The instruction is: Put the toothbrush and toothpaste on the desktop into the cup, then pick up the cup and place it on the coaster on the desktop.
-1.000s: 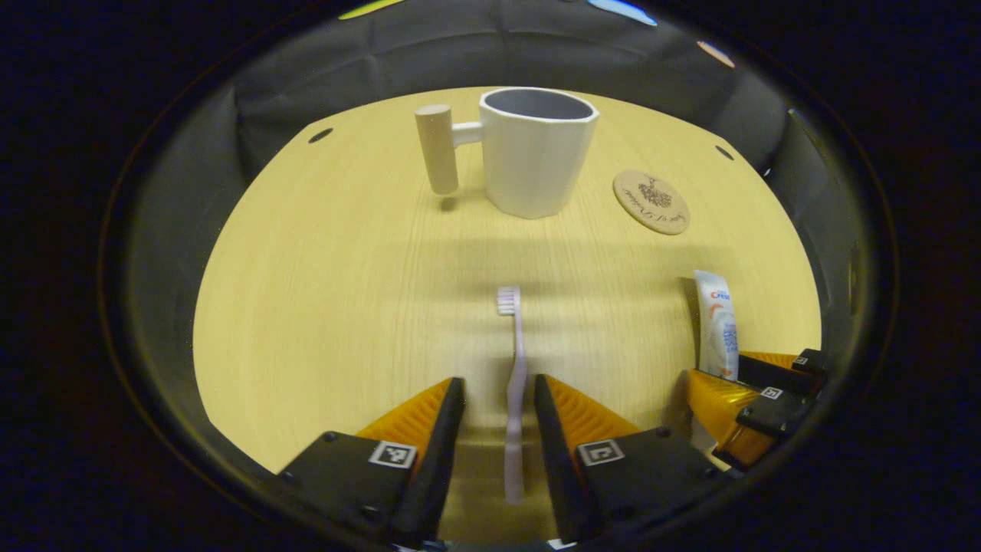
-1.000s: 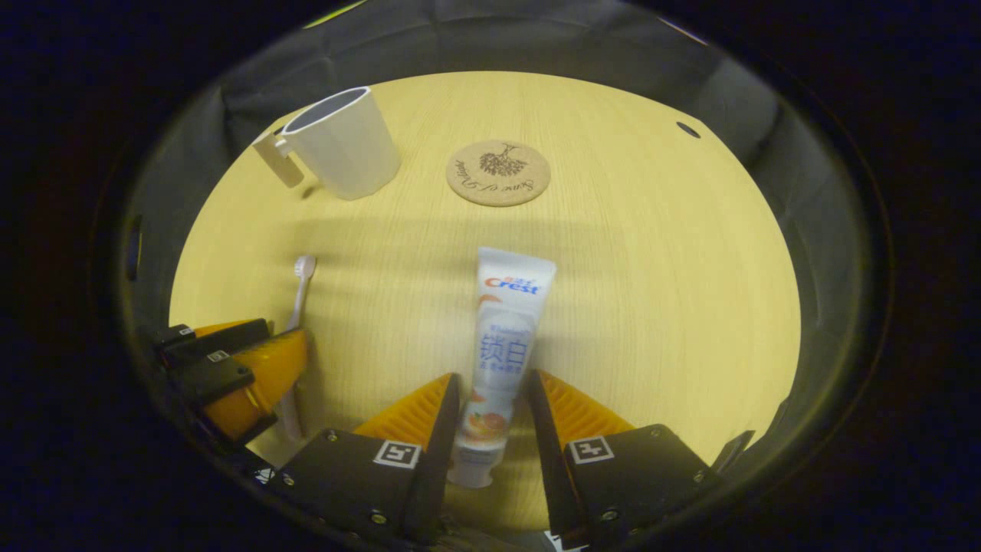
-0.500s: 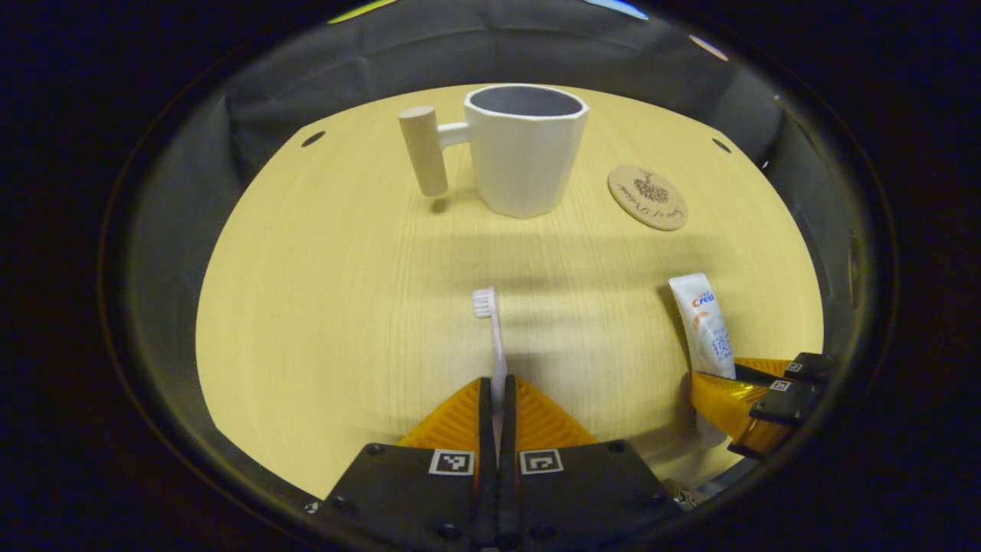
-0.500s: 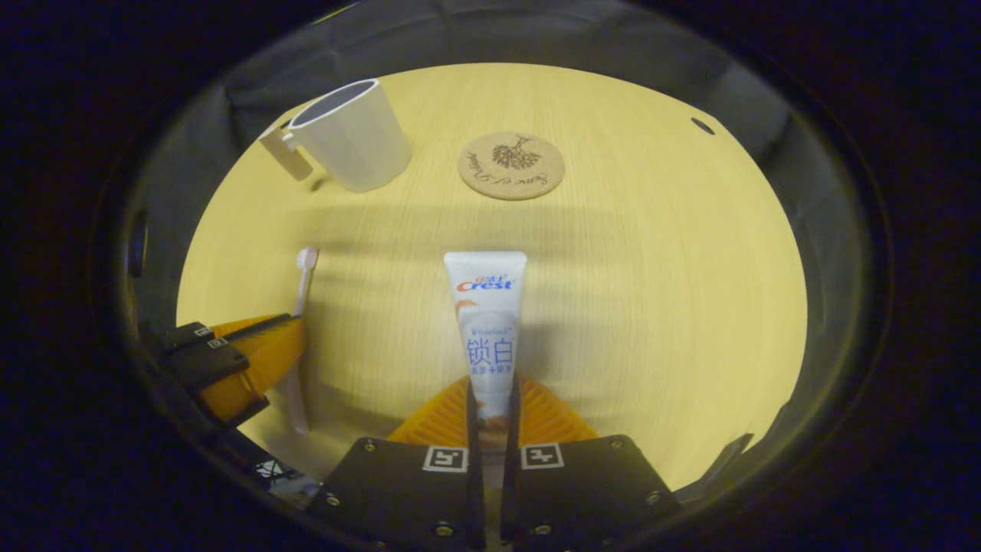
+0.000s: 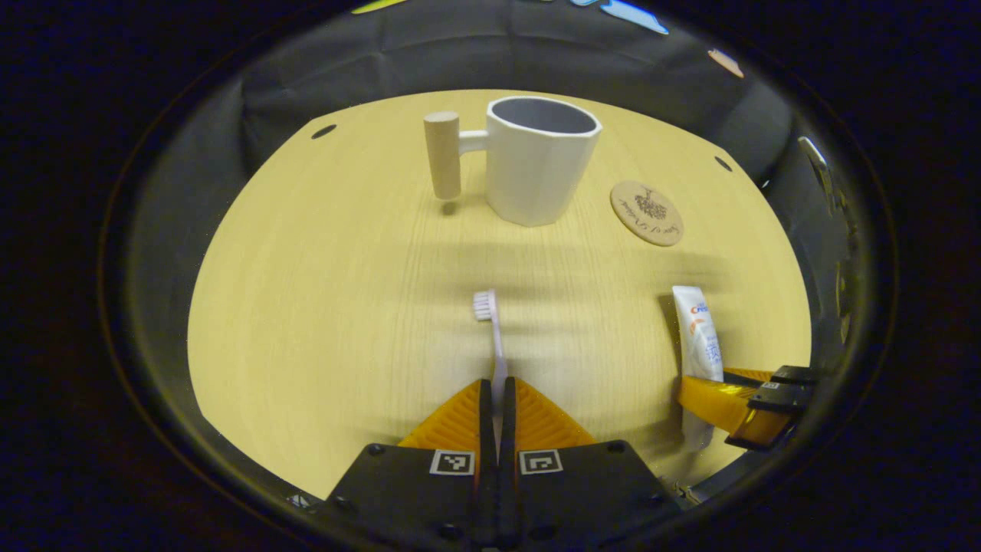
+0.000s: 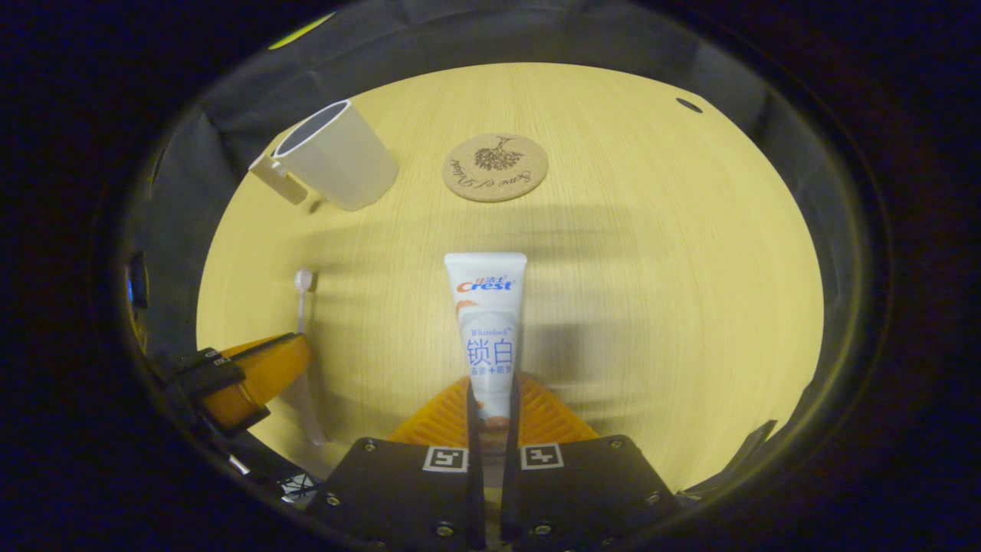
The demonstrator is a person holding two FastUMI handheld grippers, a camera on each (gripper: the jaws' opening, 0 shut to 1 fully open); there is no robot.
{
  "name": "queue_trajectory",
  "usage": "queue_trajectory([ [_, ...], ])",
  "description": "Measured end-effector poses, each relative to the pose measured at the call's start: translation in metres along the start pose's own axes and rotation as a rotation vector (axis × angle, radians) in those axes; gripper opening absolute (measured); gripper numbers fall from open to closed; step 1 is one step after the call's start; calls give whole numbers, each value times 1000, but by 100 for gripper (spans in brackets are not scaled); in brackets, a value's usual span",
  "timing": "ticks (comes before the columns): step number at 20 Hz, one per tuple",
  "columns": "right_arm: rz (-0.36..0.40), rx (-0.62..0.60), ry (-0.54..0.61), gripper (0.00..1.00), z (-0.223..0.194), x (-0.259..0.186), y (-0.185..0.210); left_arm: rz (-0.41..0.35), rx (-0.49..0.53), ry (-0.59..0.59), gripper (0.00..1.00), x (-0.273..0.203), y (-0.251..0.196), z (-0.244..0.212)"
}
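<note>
Two grasps made: left gripper (image 5: 497,399) pinches the toothbrush (image 5: 493,337) handle, right gripper (image 6: 490,402) pinches the toothpaste (image 6: 489,322) tube near its cap end, both items above the desktop (image 5: 322,291). Next, likely carry each to the empty cup (image 5: 540,165), well apart from both, coaster (image 5: 647,213) just beside it

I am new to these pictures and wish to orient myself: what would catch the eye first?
Nearest are the orange tongs: the left tongs closed on a pale toothbrush, the right tongs closed on a white toothpaste tube. Farther back on the light wooden desktop stands a white cup with a peg-like handle, empty, and a round cork coaster lies beside it.
</note>
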State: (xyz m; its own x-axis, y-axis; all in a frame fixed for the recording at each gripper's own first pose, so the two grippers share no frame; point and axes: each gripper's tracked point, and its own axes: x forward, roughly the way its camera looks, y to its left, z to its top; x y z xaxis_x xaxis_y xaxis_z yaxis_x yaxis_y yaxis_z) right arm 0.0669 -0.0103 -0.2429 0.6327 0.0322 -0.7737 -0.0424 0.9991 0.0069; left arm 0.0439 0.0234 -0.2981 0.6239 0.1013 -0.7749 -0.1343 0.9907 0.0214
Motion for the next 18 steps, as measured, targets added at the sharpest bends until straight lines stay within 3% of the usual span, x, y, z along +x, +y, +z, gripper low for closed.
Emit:
queue_trajectory([
  [9, 12, 1, -8, 10, 1, -1, -1, -36, -76, -136, 7, -72, -1, 57],
  [18, 30, 22, -10, 10, 2, -1, -1, -100, -94, -402, 7, -138, -8, 192],
])
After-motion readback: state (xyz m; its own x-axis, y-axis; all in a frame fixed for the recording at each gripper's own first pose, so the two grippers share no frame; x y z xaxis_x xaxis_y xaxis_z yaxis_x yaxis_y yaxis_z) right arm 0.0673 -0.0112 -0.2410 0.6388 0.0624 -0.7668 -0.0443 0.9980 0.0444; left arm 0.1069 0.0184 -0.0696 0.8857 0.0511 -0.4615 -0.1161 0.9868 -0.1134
